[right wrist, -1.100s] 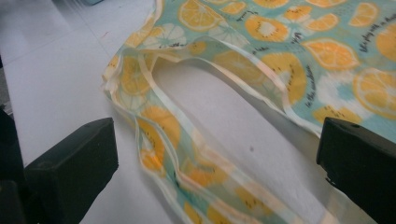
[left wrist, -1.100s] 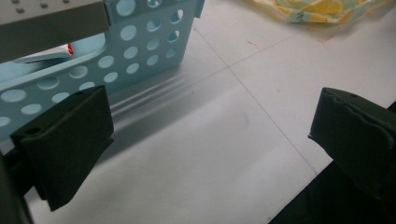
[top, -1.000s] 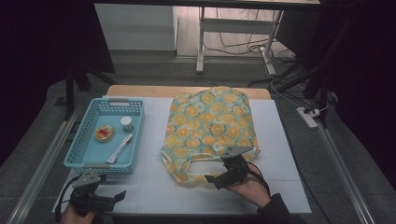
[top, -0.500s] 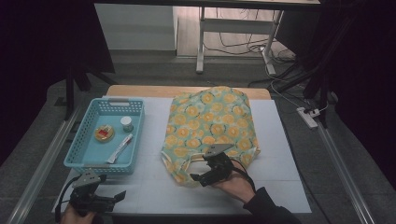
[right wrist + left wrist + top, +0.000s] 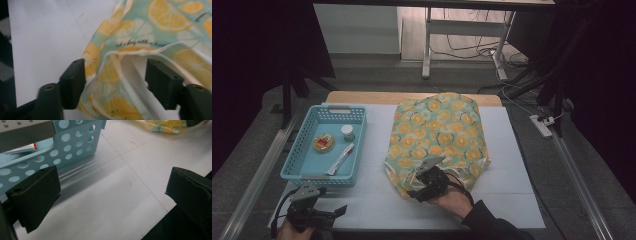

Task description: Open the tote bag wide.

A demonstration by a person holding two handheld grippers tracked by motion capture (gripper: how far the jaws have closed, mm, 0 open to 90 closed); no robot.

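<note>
Between the right gripper's (image 5: 116,85) closing, not yet pressing fingers (image 5: 73,82) lies the lemon-print bag's (image 5: 155,30) rim.

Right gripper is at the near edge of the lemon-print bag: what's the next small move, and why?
Probably finish closing the right gripper. Its jaws have just been closing and now straddle the rim of the lemon-print bag, with fabric between the fingers but a gap left on the other side. Closing should pinch the rim before any lift.
</note>
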